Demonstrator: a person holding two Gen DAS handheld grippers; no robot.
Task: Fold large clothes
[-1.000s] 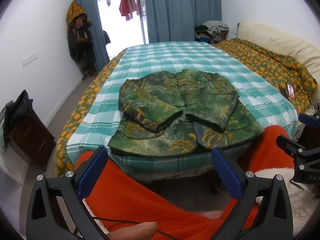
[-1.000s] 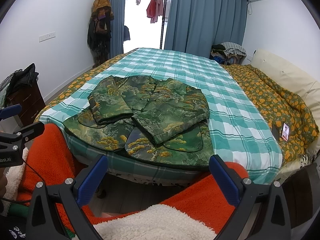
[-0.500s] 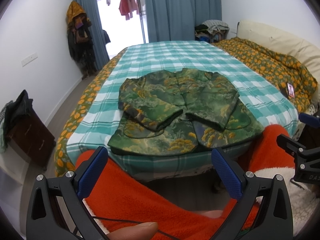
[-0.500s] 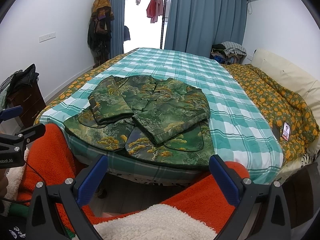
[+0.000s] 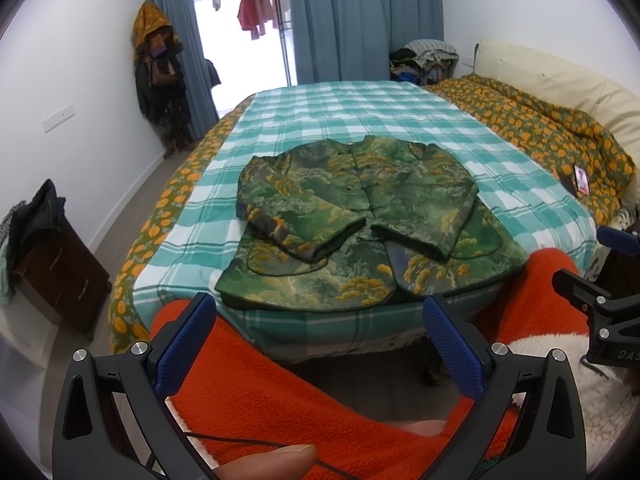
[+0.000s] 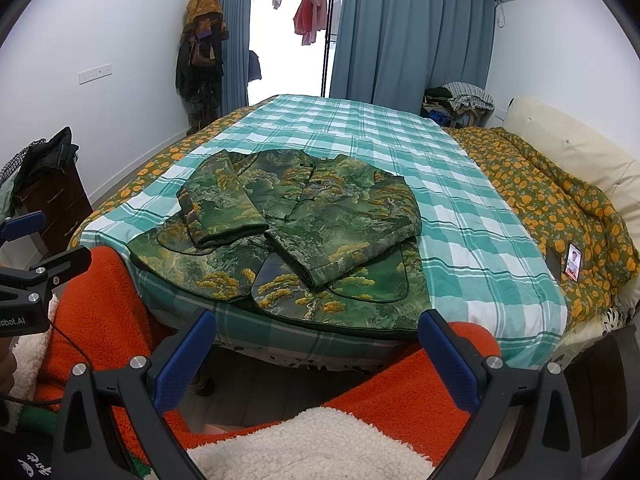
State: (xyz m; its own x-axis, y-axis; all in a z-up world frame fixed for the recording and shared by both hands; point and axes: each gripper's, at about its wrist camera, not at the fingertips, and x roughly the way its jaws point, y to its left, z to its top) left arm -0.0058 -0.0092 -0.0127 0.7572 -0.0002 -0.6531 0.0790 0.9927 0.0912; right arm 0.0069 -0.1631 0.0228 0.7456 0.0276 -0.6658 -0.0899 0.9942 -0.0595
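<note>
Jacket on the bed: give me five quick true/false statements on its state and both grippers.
1. Both sleeves of the green jacket are folded across its front. True.
2. The left gripper is shut on the hem. False: its jaws are open and hold nothing, short of the bed.
3. The jacket lies on the checked blanket. True.
4. The right gripper holds a sleeve. False: it is open and apart from the jacket.
5. The phone lies on the jacket. False: it lies on the orange-patterned quilt beside it.
</note>
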